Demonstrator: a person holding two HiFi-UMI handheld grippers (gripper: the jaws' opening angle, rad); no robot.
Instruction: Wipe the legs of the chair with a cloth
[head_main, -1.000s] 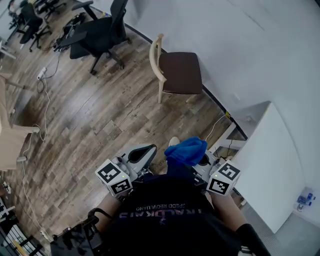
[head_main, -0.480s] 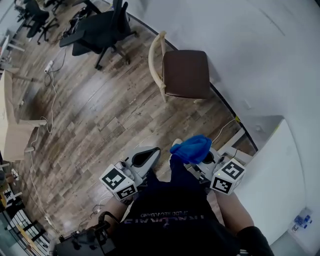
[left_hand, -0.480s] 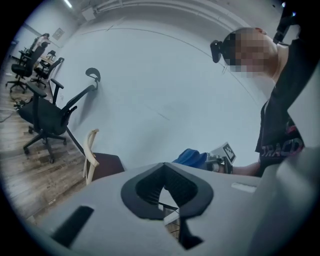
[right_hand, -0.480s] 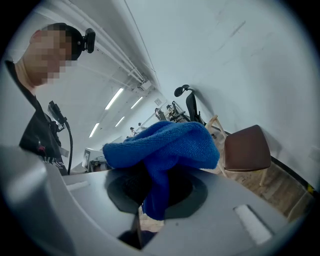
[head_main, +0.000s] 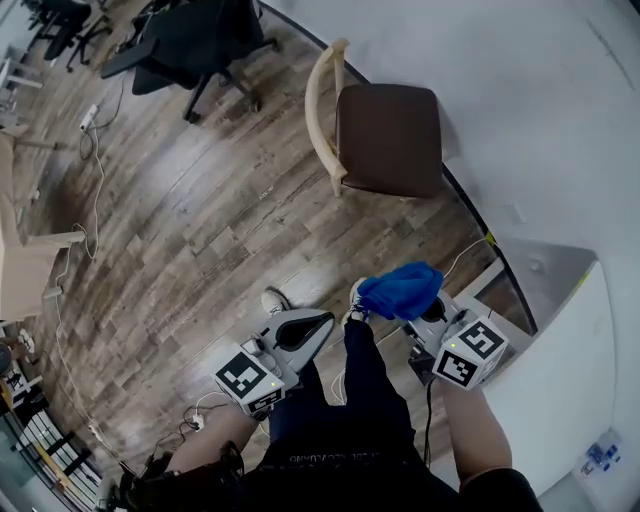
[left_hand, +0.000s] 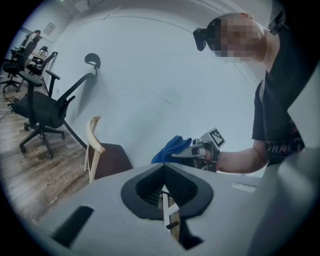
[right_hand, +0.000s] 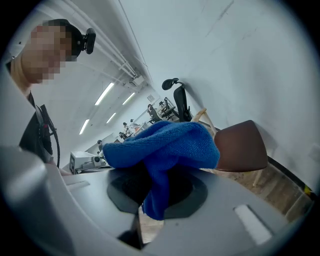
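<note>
The chair (head_main: 390, 140) is nearer than 1 second ago, so the person is walking up to it. The right gripper (head_main: 428, 318) clamps the cloth (head_main: 402, 290) well short of the chair. The left gripper (head_main: 300, 330) is closed and empty. Wiping is not yet begun.

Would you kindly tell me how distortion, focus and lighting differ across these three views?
Head view: wide-angle bending curves the base of the wall, yet the chair is sharp and evenly lit. Left gripper view: fisheye with dark corners, the left gripper soft up close. Right gripper view: same fisheye, ceiling lights glare, blue cloth crisp.
</note>
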